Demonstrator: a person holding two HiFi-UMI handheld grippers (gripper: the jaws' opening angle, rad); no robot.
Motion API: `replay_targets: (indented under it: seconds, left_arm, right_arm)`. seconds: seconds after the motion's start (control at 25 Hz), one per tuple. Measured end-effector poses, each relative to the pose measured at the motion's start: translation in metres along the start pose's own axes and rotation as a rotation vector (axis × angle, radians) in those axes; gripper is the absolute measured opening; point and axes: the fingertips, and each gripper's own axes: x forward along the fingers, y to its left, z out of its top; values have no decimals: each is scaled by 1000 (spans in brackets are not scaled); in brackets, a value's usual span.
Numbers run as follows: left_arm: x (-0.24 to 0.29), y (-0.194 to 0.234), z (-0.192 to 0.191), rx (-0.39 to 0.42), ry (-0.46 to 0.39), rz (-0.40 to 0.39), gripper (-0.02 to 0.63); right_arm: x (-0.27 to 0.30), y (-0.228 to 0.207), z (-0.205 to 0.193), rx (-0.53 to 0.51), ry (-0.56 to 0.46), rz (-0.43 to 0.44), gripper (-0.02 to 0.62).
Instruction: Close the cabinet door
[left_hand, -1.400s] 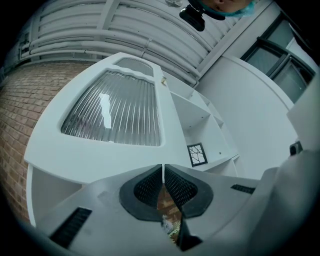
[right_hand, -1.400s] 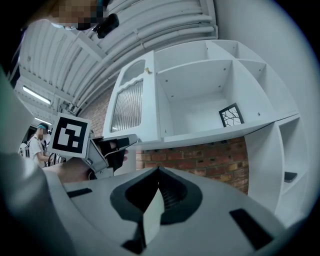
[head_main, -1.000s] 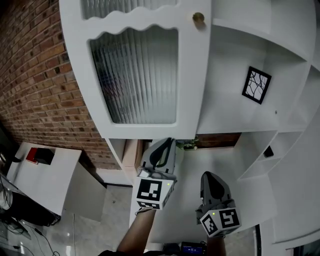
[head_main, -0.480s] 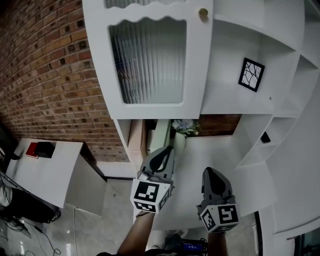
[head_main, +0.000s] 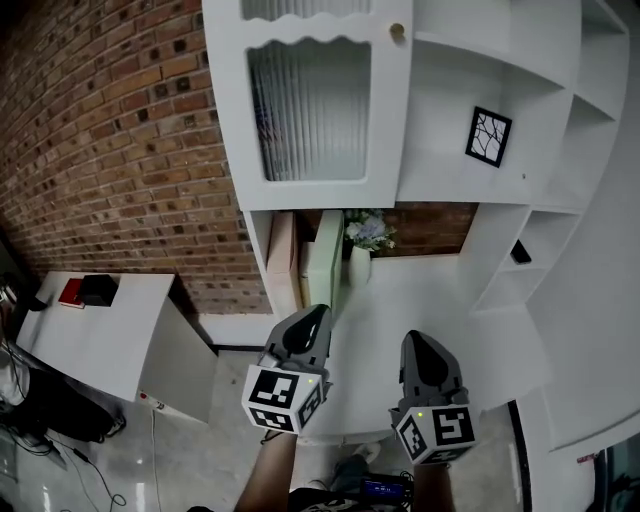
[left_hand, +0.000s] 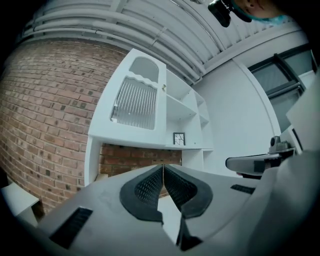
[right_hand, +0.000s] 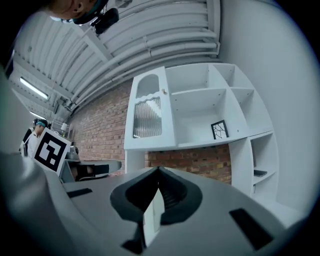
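— Where is the white cabinet door with the ribbed glass panel (head_main: 310, 100)?

— High in the head view, over the left compartment of the white shelf unit (head_main: 450, 210). It appears to lie flat against the front, its small round brass knob (head_main: 397, 33) at the right edge, next to the open shelves.

— And the two tools?

— Both hang low over the white counter (head_main: 450, 300), well below the door and touching nothing. The left gripper (head_main: 319, 311) has its jaws pressed together at the tips with nothing between them. The right gripper (head_main: 413, 339) is the same: jaws closed tip to tip, empty.

— What else is around the unit?

— A square black-framed picture (head_main: 488, 137) stands on the open shelf to the right of the door. Below the door, a white vase with pale flowers (head_main: 366, 235) sits in front of the red brick wall (head_main: 120, 150). A low white side table (head_main: 100, 340) stands off to the left.
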Motion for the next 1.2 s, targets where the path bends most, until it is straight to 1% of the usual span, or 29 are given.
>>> replay_targets:
  seconds: [0.12, 0.32, 0.48, 0.88, 1.2]
  left_arm:
    - [-19, -2, 3, -17, -13, 11, 17]
    - [-38, -10, 13, -23, -50, 3, 15]
    - [-45, -14, 18, -33, -61, -6, 15]
    - [-44, -13, 21, -33, -67, 3, 14]
    - [-42, -7, 26, -49, -85, -15, 15]
  right_arm:
    - [-15, 5, 4, -34, -10, -17, 0]
    - [-34, 14, 5, -46, -12, -30, 0]
    - [-39, 18, 9, -53, -26, -29, 0]
    - [-35, 22, 12, -87, -24, -26, 0]
    - [-27, 23, 11, -91, -16, -20, 0]
